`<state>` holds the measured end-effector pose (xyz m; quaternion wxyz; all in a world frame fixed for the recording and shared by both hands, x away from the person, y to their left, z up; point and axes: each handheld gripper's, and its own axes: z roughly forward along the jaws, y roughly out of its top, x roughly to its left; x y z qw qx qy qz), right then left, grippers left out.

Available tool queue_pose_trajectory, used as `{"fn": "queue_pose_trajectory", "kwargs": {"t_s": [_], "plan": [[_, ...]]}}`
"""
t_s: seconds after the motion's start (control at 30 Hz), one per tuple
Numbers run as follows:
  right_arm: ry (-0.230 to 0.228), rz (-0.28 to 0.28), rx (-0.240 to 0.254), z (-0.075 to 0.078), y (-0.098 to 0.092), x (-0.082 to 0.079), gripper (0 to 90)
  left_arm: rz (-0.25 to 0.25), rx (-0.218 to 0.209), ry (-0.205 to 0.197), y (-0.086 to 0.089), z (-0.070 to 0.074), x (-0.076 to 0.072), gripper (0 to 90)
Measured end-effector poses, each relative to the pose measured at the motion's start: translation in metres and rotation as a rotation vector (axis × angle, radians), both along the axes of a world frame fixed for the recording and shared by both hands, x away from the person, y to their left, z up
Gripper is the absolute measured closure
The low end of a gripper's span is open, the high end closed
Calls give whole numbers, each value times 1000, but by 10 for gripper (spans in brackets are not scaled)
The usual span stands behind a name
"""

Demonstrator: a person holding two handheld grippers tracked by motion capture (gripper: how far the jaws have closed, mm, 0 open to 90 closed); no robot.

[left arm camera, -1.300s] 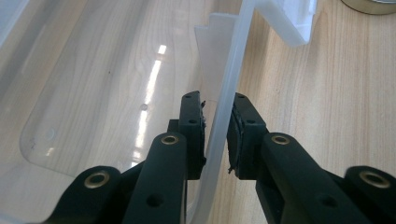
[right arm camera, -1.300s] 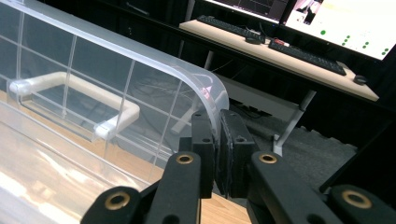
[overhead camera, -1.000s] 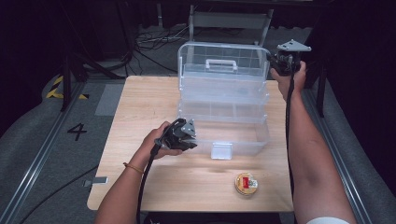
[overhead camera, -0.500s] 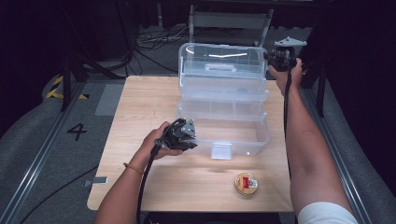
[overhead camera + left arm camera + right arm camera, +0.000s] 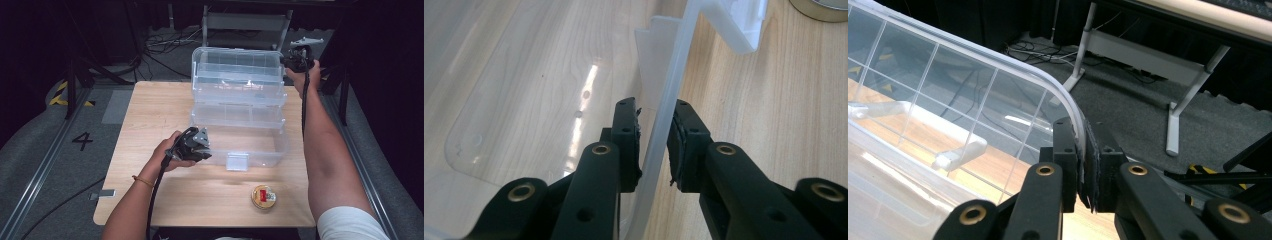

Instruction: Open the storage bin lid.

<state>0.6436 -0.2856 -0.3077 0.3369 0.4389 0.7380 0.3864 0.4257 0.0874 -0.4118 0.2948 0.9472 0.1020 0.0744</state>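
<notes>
Clear tiered box (image 5: 235,107) sits mid-worktop (image 5: 150,110); left gripper (image 5: 197,149) fingers clamp its near-left bottom wall, right gripper (image 5: 295,59) fingers pinch the lid (image 5: 963,95) rim far right, so keep the base pinned and swing the lid slowly on its hinge.

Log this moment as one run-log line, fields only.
left gripper: clamped on base box front wall | right gripper: shut on lid rim, lid raised | round tin: on table, untouched
</notes>
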Motion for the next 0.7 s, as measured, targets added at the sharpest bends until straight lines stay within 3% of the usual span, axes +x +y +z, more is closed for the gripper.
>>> {"fn": "queue_pose_trajectory", "kwargs": {"t_s": [0.27, 0.7], "plan": [[38, 18, -1, 0, -2, 7, 845, -2, -4, -4, 0, 0, 0, 762], [109, -7, -15, -10, 0, 24, 842, -1, -17, -1, 1, -1, 0, 758]]}}
